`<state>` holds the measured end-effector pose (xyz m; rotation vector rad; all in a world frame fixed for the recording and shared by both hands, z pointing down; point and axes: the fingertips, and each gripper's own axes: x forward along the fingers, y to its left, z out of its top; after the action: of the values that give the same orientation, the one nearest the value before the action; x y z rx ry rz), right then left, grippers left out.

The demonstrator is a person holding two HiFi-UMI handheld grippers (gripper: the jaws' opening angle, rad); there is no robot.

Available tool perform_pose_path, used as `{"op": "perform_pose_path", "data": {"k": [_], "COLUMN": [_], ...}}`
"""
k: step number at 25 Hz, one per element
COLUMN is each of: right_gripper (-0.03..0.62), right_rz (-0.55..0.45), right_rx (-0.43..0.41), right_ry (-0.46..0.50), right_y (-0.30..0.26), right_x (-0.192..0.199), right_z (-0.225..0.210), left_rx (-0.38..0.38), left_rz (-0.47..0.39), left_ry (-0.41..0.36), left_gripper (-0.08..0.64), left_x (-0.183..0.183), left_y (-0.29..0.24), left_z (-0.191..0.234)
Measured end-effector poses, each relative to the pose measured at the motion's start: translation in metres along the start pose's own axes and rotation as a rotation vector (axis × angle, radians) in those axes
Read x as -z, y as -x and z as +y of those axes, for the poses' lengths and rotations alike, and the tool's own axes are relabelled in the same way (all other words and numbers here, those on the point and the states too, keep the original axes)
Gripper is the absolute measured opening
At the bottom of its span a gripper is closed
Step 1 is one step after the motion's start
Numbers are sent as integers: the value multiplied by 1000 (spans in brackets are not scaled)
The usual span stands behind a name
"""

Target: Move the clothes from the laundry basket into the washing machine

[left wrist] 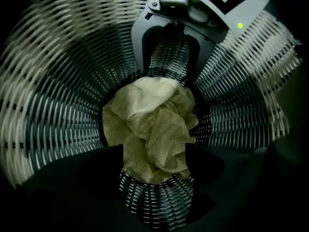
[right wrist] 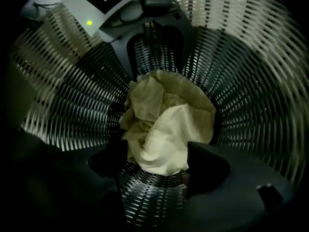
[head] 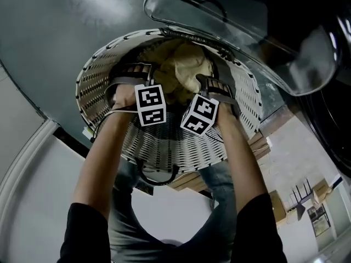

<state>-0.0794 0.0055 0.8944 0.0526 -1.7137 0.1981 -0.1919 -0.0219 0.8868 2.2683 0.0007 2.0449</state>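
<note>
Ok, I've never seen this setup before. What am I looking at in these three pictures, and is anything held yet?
There is no robot here: a person carries a hand-held gripper in each hand. The head view comes from a camera on their head, looking down at both arms reaching into a white wicker laundry basket, with the washing machine door at top right. The other two pictures come from cameras riding on the left hand-held gripper and the right hand-held gripper, each looking along its own jaws. Both point down at a crumpled yellowish cloth at the basket's bottom. Both pairs of jaws stand wide apart, so nothing is held yet.
</note>
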Motion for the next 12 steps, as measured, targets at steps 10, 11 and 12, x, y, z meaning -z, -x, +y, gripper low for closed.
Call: {"op": "perform_pose_path", "data": {"k": [10,11,12], "right_gripper": [421,420,416], "right_rz": [39,44,54], "right_rx": [0,-4,-6], "right_ry": [-94,-98,-96], "right_y": [-43,-48,-52], "right_x": [16,17,19], "right_z": [-13,-13,-14], "left_rx": [8,9,9], "left_rz": [27,29,33], "left_ry": [44,45,47], "left_gripper": [425,425,425], "left_x": [15,15,15], "left_y": [-43,-47,-51], "left_z": [3,3,2]}}
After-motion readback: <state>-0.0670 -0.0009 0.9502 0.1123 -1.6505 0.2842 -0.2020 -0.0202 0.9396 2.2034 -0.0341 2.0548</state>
